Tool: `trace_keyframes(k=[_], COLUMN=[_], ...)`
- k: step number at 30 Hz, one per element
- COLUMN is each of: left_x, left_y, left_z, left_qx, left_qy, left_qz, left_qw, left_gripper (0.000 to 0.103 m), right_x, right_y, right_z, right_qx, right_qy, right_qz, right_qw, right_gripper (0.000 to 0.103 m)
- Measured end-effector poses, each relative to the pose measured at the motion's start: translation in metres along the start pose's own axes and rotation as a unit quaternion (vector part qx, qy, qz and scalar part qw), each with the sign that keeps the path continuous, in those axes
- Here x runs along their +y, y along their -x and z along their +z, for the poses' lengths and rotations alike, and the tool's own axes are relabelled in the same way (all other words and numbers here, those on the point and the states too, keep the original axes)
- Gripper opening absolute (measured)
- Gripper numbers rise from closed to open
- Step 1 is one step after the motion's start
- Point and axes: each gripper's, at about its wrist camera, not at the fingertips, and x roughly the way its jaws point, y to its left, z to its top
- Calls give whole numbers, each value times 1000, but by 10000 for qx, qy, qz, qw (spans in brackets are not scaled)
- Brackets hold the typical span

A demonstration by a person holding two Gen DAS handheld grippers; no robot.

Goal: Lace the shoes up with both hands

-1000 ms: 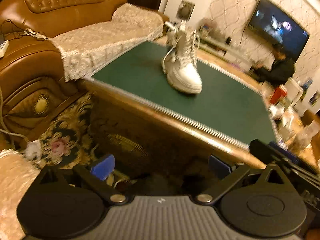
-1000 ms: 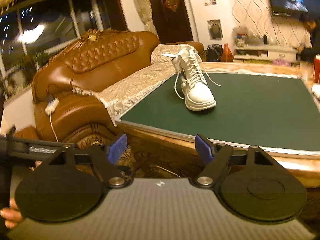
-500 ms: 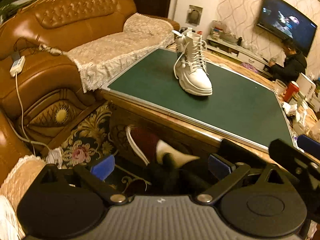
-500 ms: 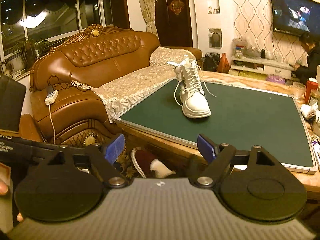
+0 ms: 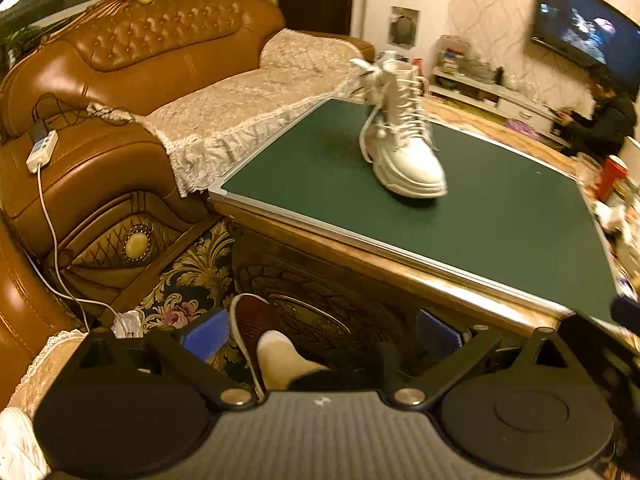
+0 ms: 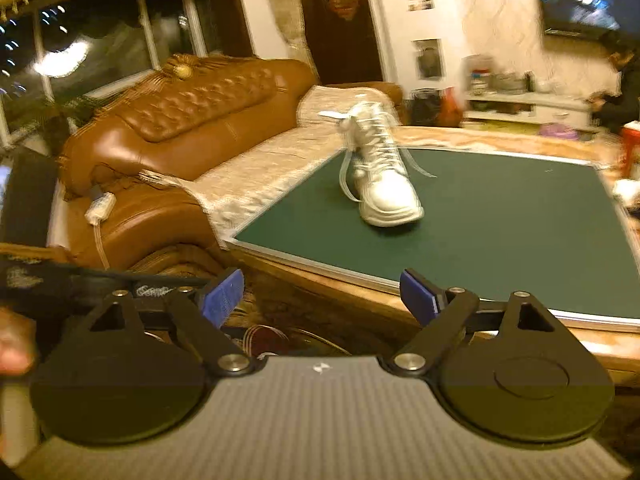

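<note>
A white high-top boot (image 5: 404,136) stands upright on the green table top (image 5: 500,216), toe toward me, with loose white laces (image 5: 370,128) hanging down its left side. It also shows in the right wrist view (image 6: 382,172), with lace ends (image 6: 420,166) trailing on the green top (image 6: 500,232). My left gripper (image 5: 320,338) is open and empty, low in front of the table, well short of the boot. My right gripper (image 6: 320,296) is open and empty, in front of the table's near edge.
A brown leather sofa (image 5: 120,80) with a lace cover stands left of the table. A foot in a dark red slipper (image 5: 264,336) is on the patterned floor below my left gripper. A red cup (image 5: 610,172) and clutter sit at the table's right side. A person (image 5: 604,116) sits far right.
Both views have shifted and tilted a little; the boot now sits slightly lower and larger in the left wrist view. Both grippers stay open and the boot has not moved on the table.
</note>
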Motion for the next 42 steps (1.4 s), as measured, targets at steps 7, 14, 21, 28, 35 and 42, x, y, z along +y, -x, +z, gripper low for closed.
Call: trace_keyframes(k=[7,14,21,28,35,42], left_x=[-4,-14,-35,-46,-49,-39], left_y=[-99,-215,-319,-365,-378,-395], left_z=[66,152,201,208,211,231], left_qx=[201,-74,-65,91,155,368], left_qy=[324,1049,1251,1576,1659,1540], left_qz=[128,-60,-177,-343,-380,-9], left_qw=[9992,9944,9920,9869,9853,9874], left_gripper=[102,102,102,102,102,98], right_x=[-22,5,19,10,7,-37], right_y=[-91,-247,-408,-457,-461,-403], right_z=[67,182,213,204,213,211], right_qx=[-54,-269,-209,41,0,-438], right_qy=[524,2685,4396,4548,4157,2738], right_qz=[382,523,-51,-418,-274,303], right_qw=[9979,9615,8980,8896,9091,9603], right_gripper=[93,92,41,19,1,1])
